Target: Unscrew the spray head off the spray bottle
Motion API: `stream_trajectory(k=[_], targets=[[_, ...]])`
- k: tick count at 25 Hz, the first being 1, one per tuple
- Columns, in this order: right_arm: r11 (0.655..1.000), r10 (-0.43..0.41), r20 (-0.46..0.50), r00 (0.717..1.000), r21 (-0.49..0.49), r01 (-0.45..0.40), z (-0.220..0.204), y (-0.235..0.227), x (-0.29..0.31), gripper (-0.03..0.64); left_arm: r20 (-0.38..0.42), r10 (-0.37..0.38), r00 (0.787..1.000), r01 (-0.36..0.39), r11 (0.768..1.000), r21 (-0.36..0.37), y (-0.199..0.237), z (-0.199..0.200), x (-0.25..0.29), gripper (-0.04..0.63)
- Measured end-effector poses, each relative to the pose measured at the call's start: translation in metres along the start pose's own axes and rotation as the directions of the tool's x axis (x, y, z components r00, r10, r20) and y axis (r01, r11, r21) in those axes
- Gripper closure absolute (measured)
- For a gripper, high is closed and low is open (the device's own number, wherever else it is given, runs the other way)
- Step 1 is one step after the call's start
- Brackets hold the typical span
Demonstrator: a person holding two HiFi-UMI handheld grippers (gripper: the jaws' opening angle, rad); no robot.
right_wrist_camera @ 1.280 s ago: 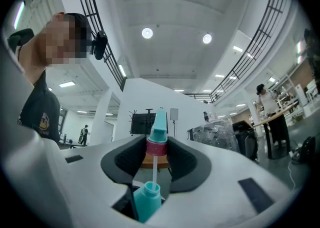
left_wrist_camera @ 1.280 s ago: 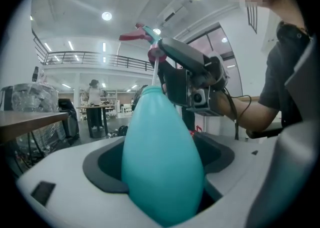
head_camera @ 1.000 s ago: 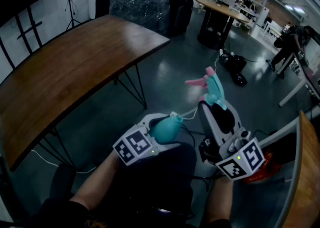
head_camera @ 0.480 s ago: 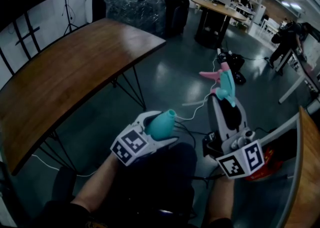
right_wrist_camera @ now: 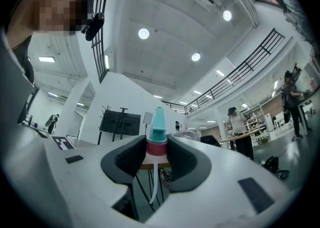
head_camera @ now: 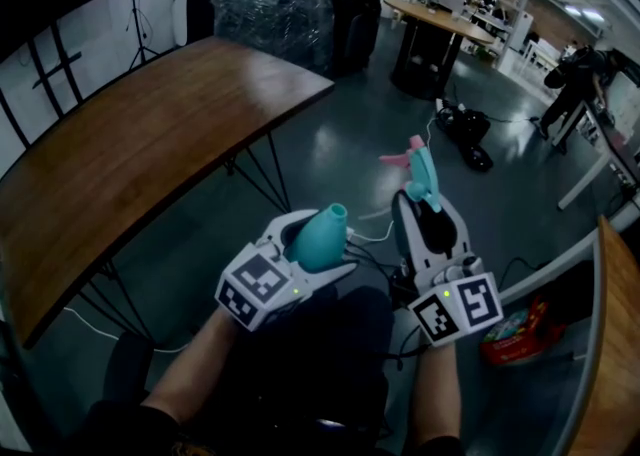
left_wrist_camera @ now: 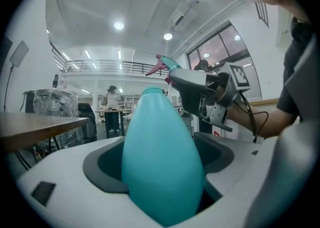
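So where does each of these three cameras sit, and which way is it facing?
Head view: on the person's head, facing steeply down at both forearms, the left gripper holding the teal bottle, the right gripper holding the spray head.
Left gripper view: on the left gripper, facing along its jaws past the bottle; right forearm shows.
Right gripper view: on the right gripper, tilted up toward the ceiling; the person's upper body shows.
Shared: all three show the spray head.

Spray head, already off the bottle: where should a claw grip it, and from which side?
Grip the spray head at its pink collar, coming from the back, opposite the trigger, as the right claw does. The collar is round and probably stiff; the trigger juts out and the dip tube is thin.
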State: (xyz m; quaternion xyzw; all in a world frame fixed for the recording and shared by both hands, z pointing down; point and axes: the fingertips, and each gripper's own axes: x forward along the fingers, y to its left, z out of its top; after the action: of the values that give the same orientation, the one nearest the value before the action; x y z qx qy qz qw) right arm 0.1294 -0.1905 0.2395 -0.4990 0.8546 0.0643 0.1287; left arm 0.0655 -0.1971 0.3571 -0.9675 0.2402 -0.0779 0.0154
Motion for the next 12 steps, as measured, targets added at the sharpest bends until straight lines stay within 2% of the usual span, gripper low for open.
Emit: stream_trajectory(k=[12], targets=[[0.999,0.027,-0.046,0.999,0.023,-0.026,-0.020,0.011,0.008,0.479,0.004,0.015,1.000,-0.014,1.000,-0.016,0.004,0.006,-0.002,0.176]])
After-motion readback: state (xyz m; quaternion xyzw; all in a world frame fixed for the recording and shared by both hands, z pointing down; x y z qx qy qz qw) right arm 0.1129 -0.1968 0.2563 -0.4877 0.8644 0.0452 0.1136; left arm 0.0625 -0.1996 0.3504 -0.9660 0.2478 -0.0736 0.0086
